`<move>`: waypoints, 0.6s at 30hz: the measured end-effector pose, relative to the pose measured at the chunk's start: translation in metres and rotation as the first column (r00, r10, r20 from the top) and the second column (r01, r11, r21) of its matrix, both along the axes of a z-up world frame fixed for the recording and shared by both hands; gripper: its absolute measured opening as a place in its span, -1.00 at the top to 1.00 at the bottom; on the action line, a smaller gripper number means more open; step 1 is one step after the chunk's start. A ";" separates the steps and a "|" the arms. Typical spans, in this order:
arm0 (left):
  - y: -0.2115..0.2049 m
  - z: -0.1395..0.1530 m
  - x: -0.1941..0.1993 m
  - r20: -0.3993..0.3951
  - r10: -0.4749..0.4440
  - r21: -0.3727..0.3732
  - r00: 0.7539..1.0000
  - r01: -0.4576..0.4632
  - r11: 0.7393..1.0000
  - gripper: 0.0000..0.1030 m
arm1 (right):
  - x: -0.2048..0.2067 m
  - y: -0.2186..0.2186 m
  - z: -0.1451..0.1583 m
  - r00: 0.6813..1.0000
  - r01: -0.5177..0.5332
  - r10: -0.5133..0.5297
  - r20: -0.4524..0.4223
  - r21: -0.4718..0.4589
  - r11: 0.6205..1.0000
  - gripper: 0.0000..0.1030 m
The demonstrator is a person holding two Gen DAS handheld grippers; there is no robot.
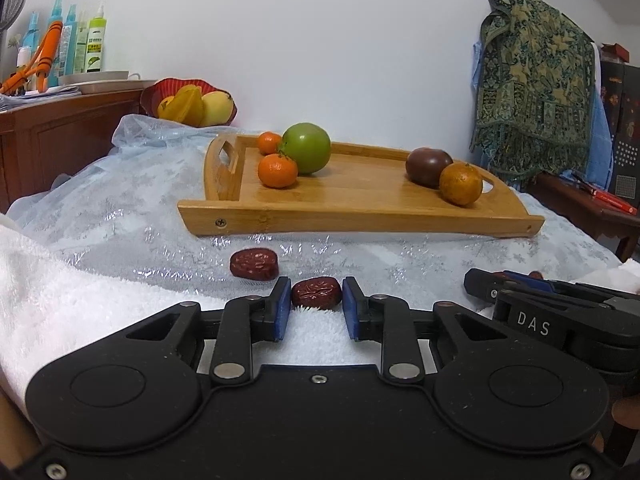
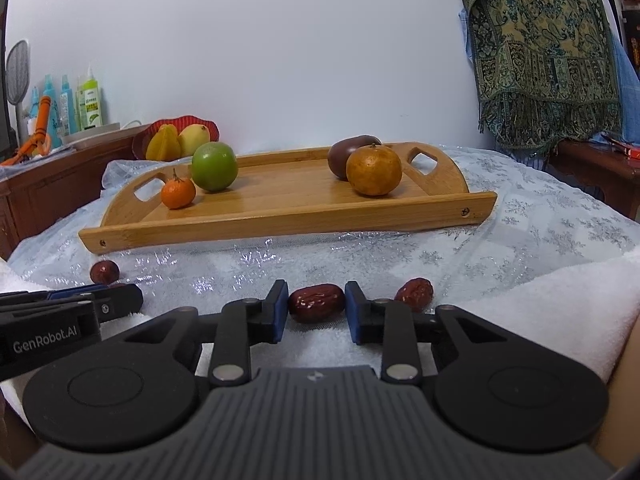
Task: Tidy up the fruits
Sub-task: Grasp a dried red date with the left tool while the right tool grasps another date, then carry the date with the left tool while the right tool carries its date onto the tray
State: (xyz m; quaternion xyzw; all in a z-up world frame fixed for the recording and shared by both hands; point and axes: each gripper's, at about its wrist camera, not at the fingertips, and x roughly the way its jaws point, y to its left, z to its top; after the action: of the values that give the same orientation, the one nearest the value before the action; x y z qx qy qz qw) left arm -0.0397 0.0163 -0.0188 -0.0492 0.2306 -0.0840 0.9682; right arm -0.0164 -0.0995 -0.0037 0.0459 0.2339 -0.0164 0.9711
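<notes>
**Two dates bracketed, one at each gripper**

Nearest the lens, the left gripper [image 1: 316,304] is seen low over the white towel [image 1: 80,308], and a red date [image 1: 316,293] is framed between its blue pads [image 1: 283,308]. The jaws are parted about the fruit; thin slivers of gap seem to be left on either side, so no firm grip is shown. A second date [image 1: 253,264] is lying just beyond, on the glittery sheer cloth [image 1: 132,216].

Over to the right wrist view: the right gripper [image 2: 316,312] is set the same way, jaws spread, with another date [image 2: 316,303] between its pads [image 2: 281,314]; whether the pads touch it cannot be told. One more wrinkled date [image 2: 415,294] is resting just beside the right finger, and a round one [image 2: 104,272] is seen far left near the other gripper.

Behind, the wooden tray [image 1: 360,200] is laid across the cloth. At its left end, two small oranges [image 1: 277,170] are huddled against a green fruit [image 1: 307,153]; at its right end, a dark purple fruit [image 1: 427,166] is touched by a duller orange [image 1: 461,183]. A red bowl of yellow fruit [image 1: 188,102] is stood by the wall.
</notes>
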 end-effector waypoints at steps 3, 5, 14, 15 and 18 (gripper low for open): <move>0.001 0.005 0.003 0.011 -0.005 -0.013 1.000 0.005 1.000 0.51 | 0.002 -0.001 0.005 1.000 -0.009 0.008 0.016 0.009 1.000 0.33; 0.002 0.010 0.007 0.019 -0.004 -0.013 1.000 0.004 1.000 0.50 | 0.006 -0.003 0.009 1.000 -0.014 0.014 0.025 0.013 1.000 0.33; 0.004 0.036 0.040 0.062 0.007 -0.005 0.998 -0.007 1.000 0.51 | 0.042 -0.015 0.032 0.998 -0.026 0.024 0.066 0.037 0.999 0.33; 0.003 0.038 0.045 0.063 0.009 0.001 0.998 -0.010 1.000 0.51 | 0.047 -0.016 0.034 0.997 -0.029 0.027 0.071 0.036 0.999 0.33; 0.002 0.042 0.061 0.058 0.007 0.017 0.998 -0.008 1.000 0.51 | 0.063 -0.018 0.040 0.996 -0.039 0.038 0.076 0.012 0.999 0.33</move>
State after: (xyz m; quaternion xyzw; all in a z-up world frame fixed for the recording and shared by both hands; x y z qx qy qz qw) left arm 0.0209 0.0186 0.0235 -0.0393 0.2030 -0.0796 0.9751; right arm 0.0464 -0.1178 0.0365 0.0484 0.1977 0.0055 0.9790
